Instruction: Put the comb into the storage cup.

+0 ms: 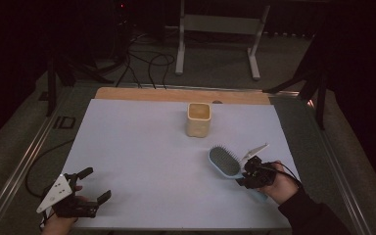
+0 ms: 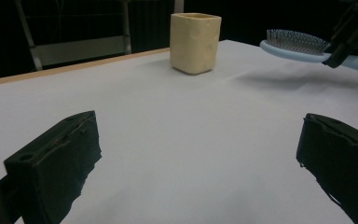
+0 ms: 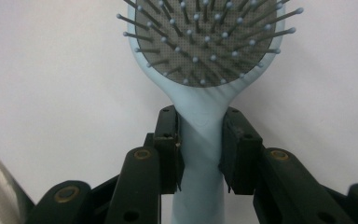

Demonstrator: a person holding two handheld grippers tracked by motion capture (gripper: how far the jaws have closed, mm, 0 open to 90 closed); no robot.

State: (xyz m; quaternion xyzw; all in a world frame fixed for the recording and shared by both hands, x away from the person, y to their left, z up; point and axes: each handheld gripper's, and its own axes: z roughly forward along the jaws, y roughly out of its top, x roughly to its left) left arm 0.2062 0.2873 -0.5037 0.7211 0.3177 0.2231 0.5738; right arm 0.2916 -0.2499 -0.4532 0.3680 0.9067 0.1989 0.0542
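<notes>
Pale-blue plastic paddle hairbrush (image 3: 200,116), bristles up, clamped at the neck of its handle by the right gripper (image 3: 200,149) and held just above the white surface (image 1: 142,147), near the cream square cup (image 1: 198,119). Left gripper (image 1: 85,188) at the near-left corner, fingers (image 2: 56,163) spread wide on nothing. Likely risk: twisting or slipping of the smooth, tapered handle, given the narrow grip.

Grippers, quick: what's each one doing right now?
Left gripper: open, holding nothing.
Right gripper: closed on the light blue hairbrush at its handle.
</notes>
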